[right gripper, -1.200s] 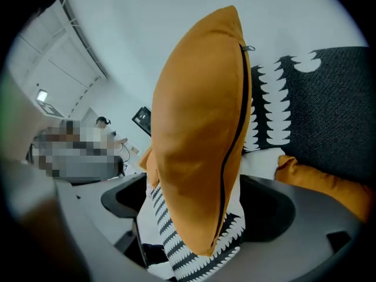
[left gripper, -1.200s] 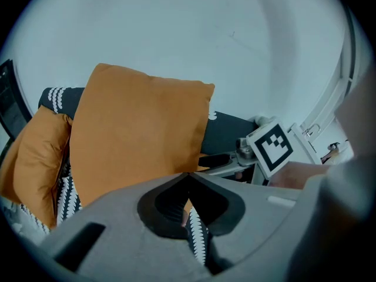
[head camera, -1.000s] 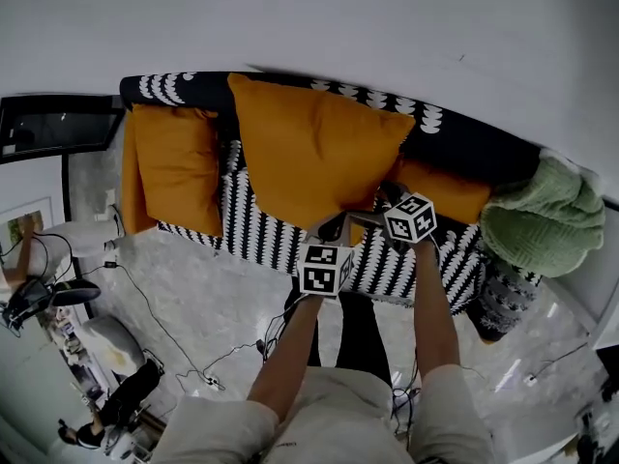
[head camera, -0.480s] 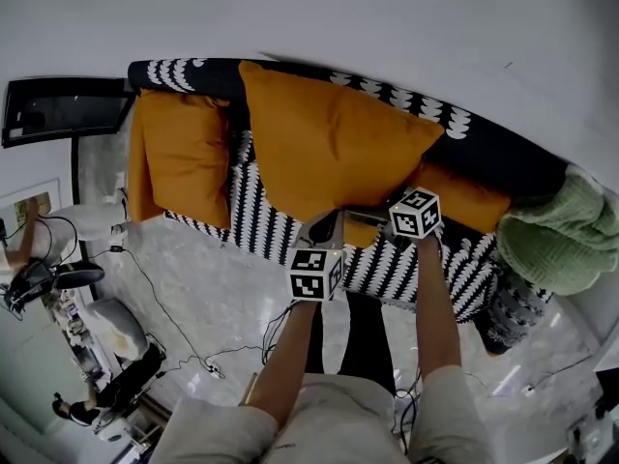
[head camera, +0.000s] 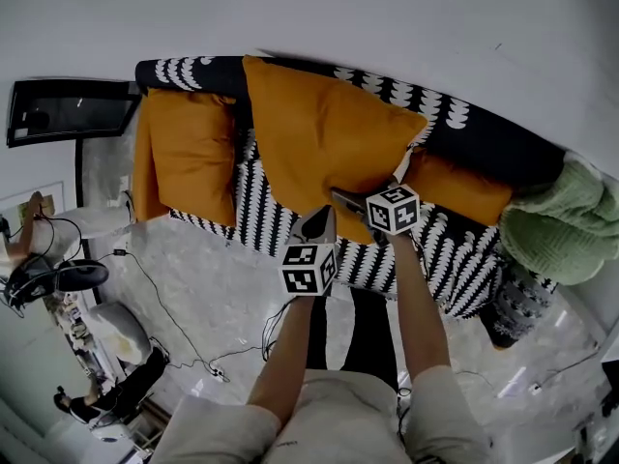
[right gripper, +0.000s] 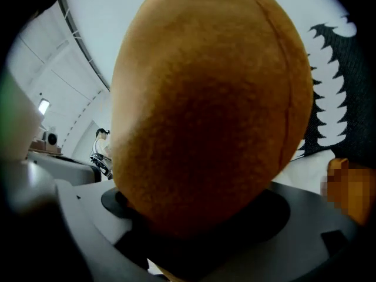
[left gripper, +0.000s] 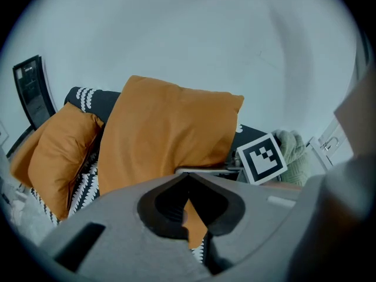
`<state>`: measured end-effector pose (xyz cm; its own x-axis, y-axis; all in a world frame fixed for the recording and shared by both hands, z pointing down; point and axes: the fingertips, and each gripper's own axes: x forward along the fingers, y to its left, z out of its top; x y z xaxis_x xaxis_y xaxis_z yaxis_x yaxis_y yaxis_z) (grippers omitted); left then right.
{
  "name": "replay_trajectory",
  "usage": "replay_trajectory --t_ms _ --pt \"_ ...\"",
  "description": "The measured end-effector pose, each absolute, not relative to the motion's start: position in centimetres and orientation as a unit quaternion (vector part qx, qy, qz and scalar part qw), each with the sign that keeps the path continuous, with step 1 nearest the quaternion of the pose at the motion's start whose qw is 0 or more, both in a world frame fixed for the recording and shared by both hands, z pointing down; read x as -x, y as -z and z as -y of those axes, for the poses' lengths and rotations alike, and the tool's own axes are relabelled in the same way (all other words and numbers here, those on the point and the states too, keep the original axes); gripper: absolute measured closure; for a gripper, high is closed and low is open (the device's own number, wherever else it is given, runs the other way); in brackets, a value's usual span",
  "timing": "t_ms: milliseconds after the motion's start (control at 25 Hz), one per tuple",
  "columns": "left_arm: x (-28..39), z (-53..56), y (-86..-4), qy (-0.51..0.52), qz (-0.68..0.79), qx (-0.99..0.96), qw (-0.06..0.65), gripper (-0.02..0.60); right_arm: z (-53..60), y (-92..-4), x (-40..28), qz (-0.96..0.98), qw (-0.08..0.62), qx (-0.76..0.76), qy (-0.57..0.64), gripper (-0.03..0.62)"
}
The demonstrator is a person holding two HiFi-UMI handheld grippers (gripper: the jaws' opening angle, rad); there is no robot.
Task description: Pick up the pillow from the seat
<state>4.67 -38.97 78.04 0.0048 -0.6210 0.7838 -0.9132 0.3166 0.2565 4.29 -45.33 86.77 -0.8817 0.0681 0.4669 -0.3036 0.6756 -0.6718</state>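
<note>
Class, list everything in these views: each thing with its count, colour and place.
patterned fabric sofa: one, black with white marks, across the middle.
large orange fabric pillow: one, orange, raised before the sofa's back, gripped at its lower edge.
other orange pillows: two, orange, one at the sofa's left end, one on the seat at right.
knitted green throw: one, green, sofa's right end.
black screen: one, black, left of the sofa.
left gripper: one, grey, shut on the pillow's edge.
right gripper: one, grey, jaws just closed a little, clamped on the pillow.
</note>
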Motion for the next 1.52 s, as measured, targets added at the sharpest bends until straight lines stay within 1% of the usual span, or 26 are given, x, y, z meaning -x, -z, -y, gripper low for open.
replay_trajectory --t_ms 240,360,480,760,1000,1240,1400,1520 --pt "-4.8 36.8 -76.8 -0.162 0.688 -0.560 0.432 0.574 44.3 -85.0 -4.5 0.882 0.241 -0.122 -0.385 0.238" --pt "-4.2 35.9 -75.8 -0.156 0.692 -0.562 0.425 0.572 43.7 -84.0 -4.3 0.881 0.243 -0.141 -0.381 0.286" --pt "-3.9 34.9 -74.8 -0.152 0.694 -0.565 0.420 0.574 42.8 -83.0 -4.3 0.877 0.246 -0.159 -0.380 0.319" --pt "-2.7 33.5 -72.6 -0.149 0.693 -0.576 0.407 0.574 40.7 -80.0 -3.8 0.870 0.239 -0.197 -0.384 0.335" --pt "-2.0 32.5 -71.3 -0.143 0.688 -0.587 0.402 0.573 38.1 -77.2 -3.6 0.871 0.243 -0.219 -0.366 0.336" --pt "-0.1 30.3 -69.8 -0.147 0.676 -0.605 0.394 0.573 34.8 -74.7 -4.2 0.856 0.247 -0.276 -0.360 0.336" --pt "1.2 29.5 -68.0 -0.163 0.667 -0.629 0.364 0.573 33.8 -73.3 -4.4 0.849 0.247 -0.305 -0.355 0.335" --pt "1.8 28.3 -66.7 -0.161 0.654 -0.648 0.357 0.572 32.6 -72.0 -4.7 0.842 0.247 -0.329 -0.350 0.335"
